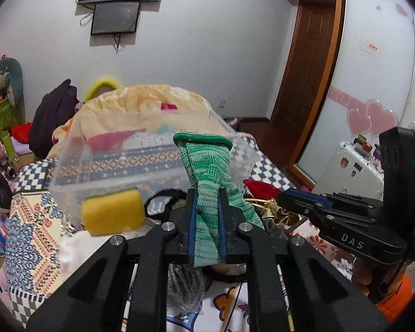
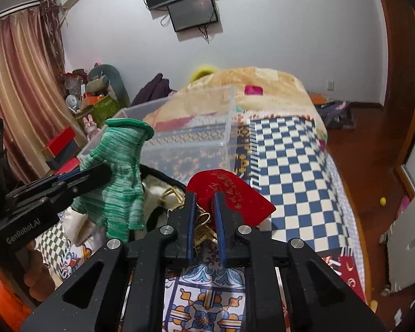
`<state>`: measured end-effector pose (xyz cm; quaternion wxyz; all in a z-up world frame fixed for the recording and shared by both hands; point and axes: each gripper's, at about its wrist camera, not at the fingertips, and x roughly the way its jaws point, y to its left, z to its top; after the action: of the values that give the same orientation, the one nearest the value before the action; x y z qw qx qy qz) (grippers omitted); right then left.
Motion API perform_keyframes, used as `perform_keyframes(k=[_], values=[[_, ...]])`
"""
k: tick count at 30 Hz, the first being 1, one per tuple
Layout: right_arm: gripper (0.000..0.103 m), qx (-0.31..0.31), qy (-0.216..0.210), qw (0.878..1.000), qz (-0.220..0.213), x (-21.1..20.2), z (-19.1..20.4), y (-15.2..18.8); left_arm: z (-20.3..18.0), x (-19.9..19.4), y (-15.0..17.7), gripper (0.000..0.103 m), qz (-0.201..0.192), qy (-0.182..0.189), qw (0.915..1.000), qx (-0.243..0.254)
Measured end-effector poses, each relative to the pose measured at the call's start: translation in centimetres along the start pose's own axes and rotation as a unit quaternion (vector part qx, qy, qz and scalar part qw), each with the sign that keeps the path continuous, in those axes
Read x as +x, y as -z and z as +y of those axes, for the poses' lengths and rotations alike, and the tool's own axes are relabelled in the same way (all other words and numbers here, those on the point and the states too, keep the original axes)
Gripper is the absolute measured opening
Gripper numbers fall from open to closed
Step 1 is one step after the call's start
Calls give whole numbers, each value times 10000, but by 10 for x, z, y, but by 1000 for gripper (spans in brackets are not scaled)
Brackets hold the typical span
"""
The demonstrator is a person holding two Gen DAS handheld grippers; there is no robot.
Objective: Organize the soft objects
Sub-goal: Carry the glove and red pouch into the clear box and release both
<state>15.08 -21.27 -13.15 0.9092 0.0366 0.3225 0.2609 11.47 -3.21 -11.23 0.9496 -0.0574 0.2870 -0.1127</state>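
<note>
My left gripper (image 1: pixel 206 193) is shut on a green knitted glove (image 1: pixel 207 166) and holds it up, cuff upward, in front of a clear plastic bin (image 1: pixel 77 163). The glove also shows in the right wrist view (image 2: pixel 116 171), with the left gripper (image 2: pixel 96 174) clamped on it. My right gripper (image 2: pixel 204 196) is shut on a red cloth pouch (image 2: pixel 235 193) with gold cords; in the left wrist view the pouch (image 1: pixel 260 188) sits at the right gripper's (image 1: pixel 279 196) tip. A yellow sponge (image 1: pixel 112 213) shows through the bin's wall.
The bin (image 2: pixel 224 110) stands on a bed with a checkered blanket (image 2: pixel 290 171) and patterned covers. An orange quilt (image 2: pixel 265 83) is heaped behind it. A white bag with black handles (image 2: pixel 157 193) lies below the glove. Boxes and toys crowd the left wall (image 2: pixel 94 105).
</note>
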Motion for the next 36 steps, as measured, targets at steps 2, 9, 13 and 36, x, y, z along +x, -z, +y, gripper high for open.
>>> perform_keyframes(k=[2, 9, 13, 36], values=[[12, -41, -3, 9999, -119, -7, 1, -4, 2, -8, -5, 13, -118, -18, 9999, -12], [12, -229, -79, 9981, -560, -27, 13, -24, 21, -32, -28, 13, -531, -289, 9981, -120], [12, -356, -143, 9964, -759, -27, 21, -39, 40, -36, -41, 13, -655, -475, 9965, -223], [12, -937, 79, 9948, -392, 65, 50, -85, 106, 49, -73, 13, 167, -1254, 9916, -274]])
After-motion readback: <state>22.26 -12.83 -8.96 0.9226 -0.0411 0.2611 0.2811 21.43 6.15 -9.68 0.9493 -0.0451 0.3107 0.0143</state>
